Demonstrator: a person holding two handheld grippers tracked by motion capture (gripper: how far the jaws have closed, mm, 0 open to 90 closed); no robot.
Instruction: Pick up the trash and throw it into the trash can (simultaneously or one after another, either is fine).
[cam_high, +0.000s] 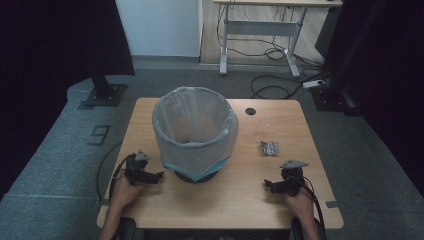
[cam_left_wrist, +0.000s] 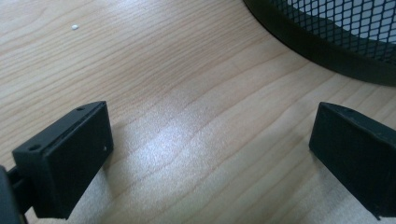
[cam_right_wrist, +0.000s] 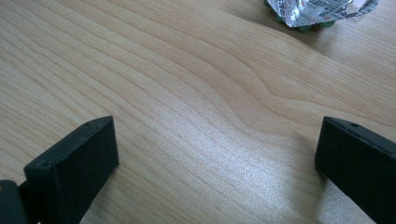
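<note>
Wrapper (cam_high: 269, 147) lies right of the bin (cam_high: 195, 131) — both grippers (cam_high: 145, 175) (cam_high: 281, 185) gape empty; bring your right one squarely over it, then clamp the crumpled middle — not an edge.

- table (cam_high: 240, 190) showing light wood grain
- bin (cam_left_wrist: 327, 42) showing black mesh, liner (cam_high: 195, 125) looking translucent white with a blue edge
- crumpled wrapper (cam_right_wrist: 317, 10) showing silver foil with dark print
- both grippers (cam_high: 145, 175) (cam_high: 280, 186) looking black, grey plates on top
</note>
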